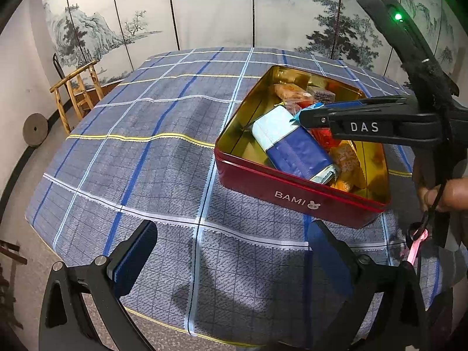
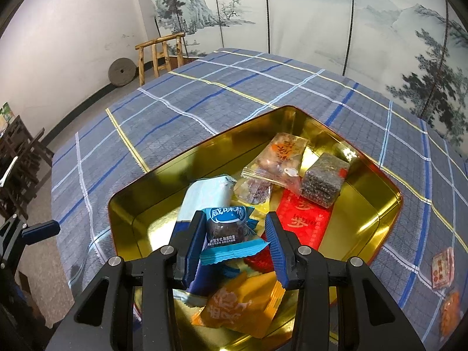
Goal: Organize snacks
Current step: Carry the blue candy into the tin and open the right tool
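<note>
We held the right hand-held gripper (image 2: pixel 238 241) above the near end of the red tin (image 1: pixel 292 187), whose gold inside (image 2: pixel 175 172) lay bare along its left wall. Its blue pads stood apart, released, and a small blue plum-candy packet (image 2: pixel 229 232) sat between them, against the left pad (image 2: pixel 194 242) and clear of the right one; we could not tell whether it hung from that pad or rested on the snacks below. From the left wrist view the same hand-held gripper (image 1: pixel 301 117) reached in over the tin from the right, a scrap of blue wrapper showing at its tip.

Inside the tin lay a long pale-blue and dark-blue pack (image 1: pixel 289 143), an orange packet (image 2: pixel 242 304) nearest the gripper, a red packet (image 2: pixel 302 218), a dark seed-covered block in clear wrap (image 2: pixel 323 180) toward the far right corner, and clear wrapped pieces (image 2: pixel 278 158) beside it. Two more wrapped snacks (image 2: pixel 443 267) lay on the checked cloth (image 1: pixel 146 158) of the desk, to the right of the tin and apart from it.

Our left hand-held gripper (image 1: pixel 231 260) hung over bare cloth just in front of the tin's near wall, its blue pads (image 1: pixel 134 260) spread wide and gripping nothing. A wooden chair (image 1: pixel 77 90) and a stone disc (image 1: pixel 35 129) stood by the wall beyond the desk.
</note>
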`<state>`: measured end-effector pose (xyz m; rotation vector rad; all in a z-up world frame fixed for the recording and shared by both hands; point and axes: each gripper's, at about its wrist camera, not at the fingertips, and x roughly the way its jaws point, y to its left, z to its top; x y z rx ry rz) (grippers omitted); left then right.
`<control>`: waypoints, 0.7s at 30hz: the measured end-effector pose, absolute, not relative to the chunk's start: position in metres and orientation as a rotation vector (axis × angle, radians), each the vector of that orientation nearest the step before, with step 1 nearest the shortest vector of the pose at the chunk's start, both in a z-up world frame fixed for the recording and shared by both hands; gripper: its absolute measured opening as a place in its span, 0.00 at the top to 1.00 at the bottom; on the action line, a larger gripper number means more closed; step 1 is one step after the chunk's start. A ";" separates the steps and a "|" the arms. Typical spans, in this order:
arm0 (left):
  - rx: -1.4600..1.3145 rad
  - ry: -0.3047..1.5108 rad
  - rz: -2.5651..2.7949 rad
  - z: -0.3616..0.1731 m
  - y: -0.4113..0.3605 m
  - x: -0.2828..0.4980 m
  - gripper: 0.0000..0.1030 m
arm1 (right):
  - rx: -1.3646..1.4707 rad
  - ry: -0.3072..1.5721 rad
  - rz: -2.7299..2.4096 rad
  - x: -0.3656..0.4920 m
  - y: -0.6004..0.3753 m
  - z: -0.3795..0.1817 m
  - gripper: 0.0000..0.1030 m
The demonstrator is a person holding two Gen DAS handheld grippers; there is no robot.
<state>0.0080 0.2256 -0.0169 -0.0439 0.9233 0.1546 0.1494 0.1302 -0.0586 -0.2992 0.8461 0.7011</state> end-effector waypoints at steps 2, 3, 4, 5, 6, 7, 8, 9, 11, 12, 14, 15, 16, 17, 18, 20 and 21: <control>-0.043 0.924 0.153 -0.017 0.225 0.008 0.01 | -0.308 0.845 0.692 0.151 0.130 -0.060 0.58; -0.042 0.925 0.154 -0.018 0.225 0.008 0.02 | -0.310 0.846 0.689 0.151 0.131 -0.061 0.58; -0.042 0.924 0.154 -0.018 0.225 0.008 0.01 | -0.312 0.846 0.686 0.151 0.131 -0.062 0.58; -0.041 0.925 0.154 -0.018 0.225 0.008 0.01 | -0.315 0.845 0.684 0.152 0.131 -0.063 0.58; -0.043 0.925 0.153 -0.018 0.225 0.008 0.01 | -0.318 0.843 0.682 0.151 0.131 -0.064 0.58; -0.044 0.926 0.154 -0.018 0.225 0.008 0.01 | -0.320 0.842 0.681 0.152 0.131 -0.064 0.58; -0.044 0.927 0.154 -0.018 0.225 0.008 0.01 | -0.323 0.840 0.679 0.151 0.131 -0.064 0.58; -0.044 0.928 0.155 -0.019 0.225 0.008 0.01 | -0.323 0.840 0.679 0.152 0.132 -0.064 0.58; -0.044 0.930 0.156 -0.020 0.226 0.008 0.01 | -0.316 0.839 0.678 0.152 0.131 -0.064 0.58; -0.044 0.930 0.155 -0.020 0.226 0.008 0.01 | -0.314 0.838 0.677 0.152 0.131 -0.064 0.57; -0.043 0.930 0.156 -0.020 0.226 0.008 0.01 | -0.300 0.837 0.675 0.153 0.129 -0.062 0.56; -0.043 0.929 0.156 -0.019 0.226 0.008 0.01 | -0.285 0.833 0.675 0.153 0.127 -0.061 0.53; -0.042 0.928 0.157 -0.019 0.226 0.008 0.01 | -0.273 0.831 0.678 0.153 0.126 -0.060 0.50; -0.041 0.928 0.158 -0.019 0.225 0.007 0.01 | -0.258 0.827 0.682 0.153 0.124 -0.058 0.48; -0.039 0.927 0.159 -0.020 0.225 0.007 0.01 | -0.246 0.823 0.685 0.153 0.122 -0.057 0.45; -0.037 0.926 0.161 -0.019 0.225 0.006 0.01 | -0.229 0.805 0.684 0.151 0.119 -0.052 0.42; -0.035 0.926 0.162 -0.019 0.224 0.005 0.01 | -0.222 0.798 0.686 0.151 0.118 -0.051 0.42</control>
